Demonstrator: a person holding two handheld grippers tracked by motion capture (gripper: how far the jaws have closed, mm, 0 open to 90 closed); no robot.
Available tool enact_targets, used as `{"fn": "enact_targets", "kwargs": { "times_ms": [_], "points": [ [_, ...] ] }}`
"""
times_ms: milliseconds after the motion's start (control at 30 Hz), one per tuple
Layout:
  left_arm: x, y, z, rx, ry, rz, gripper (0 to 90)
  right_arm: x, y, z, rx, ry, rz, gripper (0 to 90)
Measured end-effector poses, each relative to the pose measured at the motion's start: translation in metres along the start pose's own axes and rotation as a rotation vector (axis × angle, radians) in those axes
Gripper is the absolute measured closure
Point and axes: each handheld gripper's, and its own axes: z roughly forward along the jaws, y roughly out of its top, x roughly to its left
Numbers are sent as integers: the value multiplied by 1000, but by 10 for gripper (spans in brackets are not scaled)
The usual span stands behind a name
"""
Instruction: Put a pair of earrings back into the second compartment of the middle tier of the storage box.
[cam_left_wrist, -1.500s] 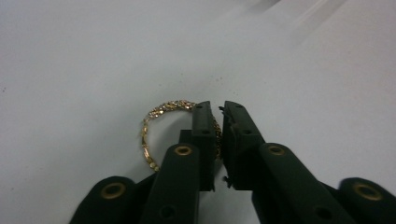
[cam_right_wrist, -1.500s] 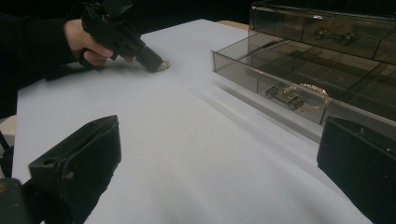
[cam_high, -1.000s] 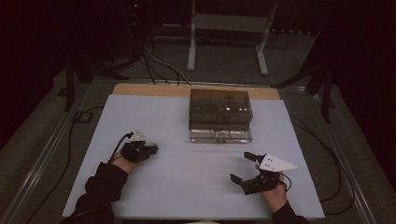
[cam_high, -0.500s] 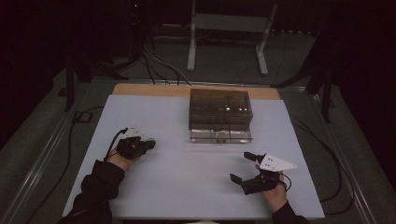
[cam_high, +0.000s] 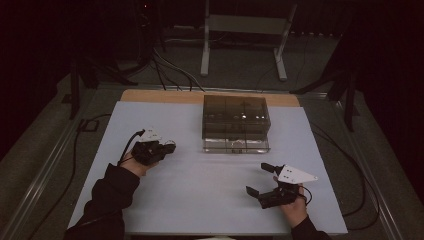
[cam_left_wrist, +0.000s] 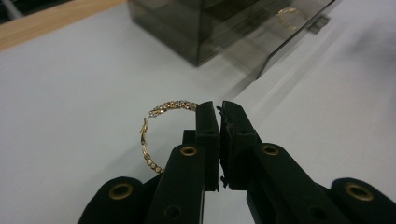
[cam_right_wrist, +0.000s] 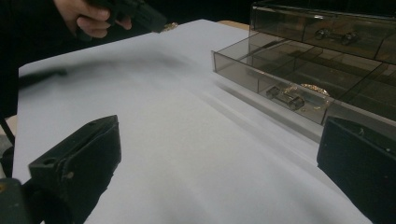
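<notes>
My left gripper (cam_left_wrist: 219, 109) pinches the bracelet (cam_left_wrist: 156, 126) by its beaded band, clear of the table (cam_high: 200, 200). The bracelet is light, thin and likely slippery, so I grip across the band. My right gripper (cam_high: 260, 180) stands spread beside the drawer box (cam_high: 235, 112).

table: white top (cam_high: 200, 200), wooden strip along the far edge (cam_high: 160, 96)
box: smoked clear drawer box (cam_high: 235, 115) at far centre, standing on the top
drawer: bottom one (cam_high: 235, 145) pulled out toward the near side
</notes>
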Motion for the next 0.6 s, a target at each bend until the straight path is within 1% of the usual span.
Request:
{"fn": "enact_targets", "kwargs": {
  "times_ms": [233,367,500,567,600],
  "points": [
    [-12,16,9,-6,-34,39,877,0,0,0,-4,1,4,0],
    [-17,24,15,-14,-47,49,877,0,0,-1,-3,2,0,0],
    [-21,32,21,-12,-67,58,877,0,0,-1,-5,4,2,0],
    [-22,34,23,-13,-70,61,877,0,0,-1,-5,3,1,0],
    [-24,37,27,-10,-80,61,877,0,0,-1,-4,3,1,0]
  ]
}}
